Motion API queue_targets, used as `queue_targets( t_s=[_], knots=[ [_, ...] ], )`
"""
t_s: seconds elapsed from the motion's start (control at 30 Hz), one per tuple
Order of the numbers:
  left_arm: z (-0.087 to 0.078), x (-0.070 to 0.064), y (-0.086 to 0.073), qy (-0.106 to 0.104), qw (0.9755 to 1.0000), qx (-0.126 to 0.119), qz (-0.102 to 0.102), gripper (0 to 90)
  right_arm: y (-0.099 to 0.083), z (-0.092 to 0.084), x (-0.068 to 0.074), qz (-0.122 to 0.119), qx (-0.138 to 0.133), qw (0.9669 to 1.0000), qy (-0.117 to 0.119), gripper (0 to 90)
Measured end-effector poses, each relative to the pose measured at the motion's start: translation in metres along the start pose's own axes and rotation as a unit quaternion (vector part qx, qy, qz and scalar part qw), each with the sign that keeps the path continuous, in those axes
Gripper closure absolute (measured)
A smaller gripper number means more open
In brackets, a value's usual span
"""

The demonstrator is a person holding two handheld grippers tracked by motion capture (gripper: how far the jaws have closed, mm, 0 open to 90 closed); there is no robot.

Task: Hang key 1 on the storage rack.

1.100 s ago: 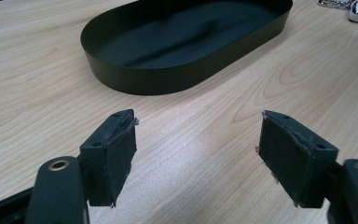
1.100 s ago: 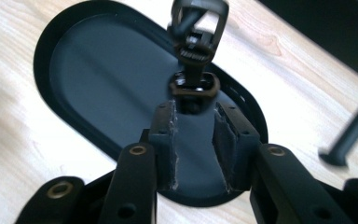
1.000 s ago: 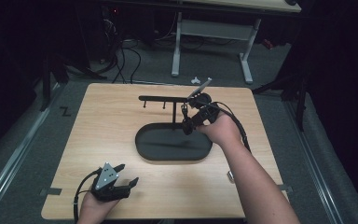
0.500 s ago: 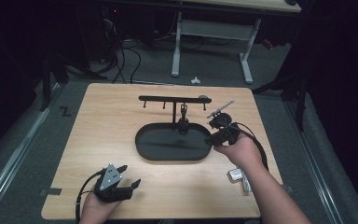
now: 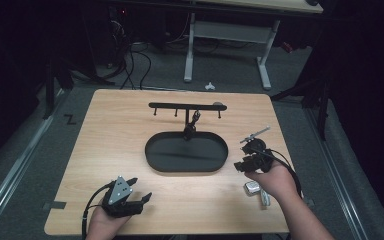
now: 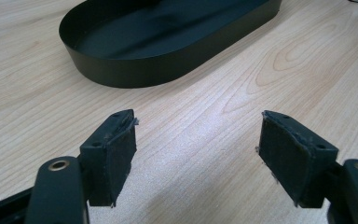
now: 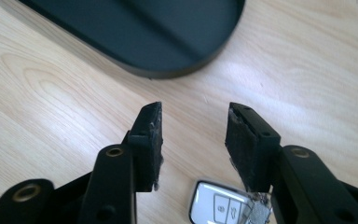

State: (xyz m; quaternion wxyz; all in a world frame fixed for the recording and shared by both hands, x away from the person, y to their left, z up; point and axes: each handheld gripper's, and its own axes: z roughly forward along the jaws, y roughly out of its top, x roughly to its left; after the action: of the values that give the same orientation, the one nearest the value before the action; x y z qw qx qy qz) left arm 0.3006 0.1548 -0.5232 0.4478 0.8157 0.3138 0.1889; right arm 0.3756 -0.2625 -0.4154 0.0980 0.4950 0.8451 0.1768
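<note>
High view: the right gripper (image 5: 243,161) hangs over the bench (image 5: 110,150) beside the black oval tray (image 5: 186,152), its jaws apart, just opened further, with nothing between them. The car key fob (image 5: 252,187) lies just below it. The left gripper (image 5: 139,190) rests with jaws wide and empty.

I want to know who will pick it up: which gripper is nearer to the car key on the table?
Right. The right gripper is just above the car key, jaws open. The left gripper rests far across the table.
</note>
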Motion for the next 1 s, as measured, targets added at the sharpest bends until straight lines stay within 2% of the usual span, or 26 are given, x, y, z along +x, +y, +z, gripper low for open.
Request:
queue_targets(
  t_s=[0.17, 0.3, 0.53, 0.8, 1.0],
  knots=[
    [0.002, 0.000, 0.000, 0.000, 1.0000, 0.001, 0.000, 27.8, -0.019, 0.007, -0.014, 0.019, 0.011, 0.9997, -0.005, 55.2],
    [0.001, 0.000, 0.000, 0.000, 1.0000, 0.001, 0.000, 27.8, -0.028, 0.012, -0.022, 0.033, 0.016, 0.9993, -0.006, 55.4],
    [0.001, 0.000, 0.000, 0.000, 1.0000, 0.002, 0.002, 27.8, -0.041, 0.021, -0.037, 0.053, 0.023, 0.9981, -0.022, 54.8],
    [0.000, 0.001, 0.000, 0.002, 1.0000, 0.000, 0.001, 27.8, -0.039, 0.045, -0.053, 0.075, 0.052, 0.9953, -0.034, 53.6],
    [-0.001, 0.003, 0.000, 0.002, 1.0000, -0.002, -0.002, 27.8, -0.038, 0.059, -0.056, 0.070, 0.079, 0.9938, -0.037, 57.3]
  ],
)
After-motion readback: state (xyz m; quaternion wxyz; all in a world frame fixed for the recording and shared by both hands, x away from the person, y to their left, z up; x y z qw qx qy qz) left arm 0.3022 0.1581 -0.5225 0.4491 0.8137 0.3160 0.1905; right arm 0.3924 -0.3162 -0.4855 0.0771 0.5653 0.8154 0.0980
